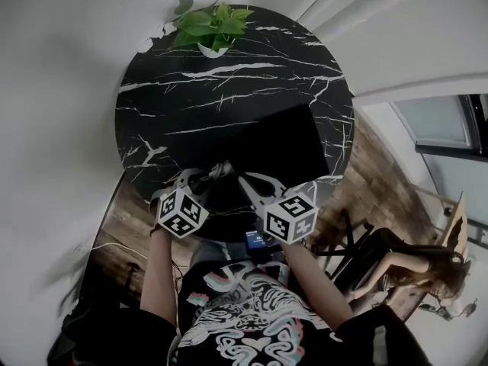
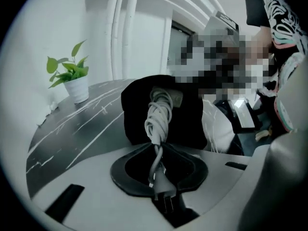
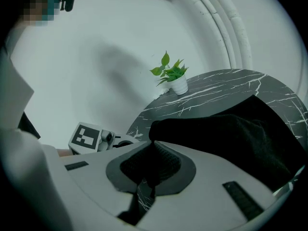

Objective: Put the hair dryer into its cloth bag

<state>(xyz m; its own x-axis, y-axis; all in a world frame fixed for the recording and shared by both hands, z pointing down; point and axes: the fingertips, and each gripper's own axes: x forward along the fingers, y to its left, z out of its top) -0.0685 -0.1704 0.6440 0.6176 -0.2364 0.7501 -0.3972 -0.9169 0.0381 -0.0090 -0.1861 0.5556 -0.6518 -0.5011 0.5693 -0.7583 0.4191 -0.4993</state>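
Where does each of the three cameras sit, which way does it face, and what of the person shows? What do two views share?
Head view: on the head, facing steeply down at the marble table; forearms, shirt, left gripper, right gripper show.
Left gripper view: on the left gripper, along jaws shut on the power cord, toward the cloth bag; shirt top right.
Right gripper view: on the right gripper, along jaws shut on the cloth bag; left gripper's marker cube shows.
Shared: both gripper views show the potted plant.

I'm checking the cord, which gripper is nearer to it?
Left. The left gripper is clamped on the cord next to its plug; the right gripper pinches the bag edge, apart from the cord.
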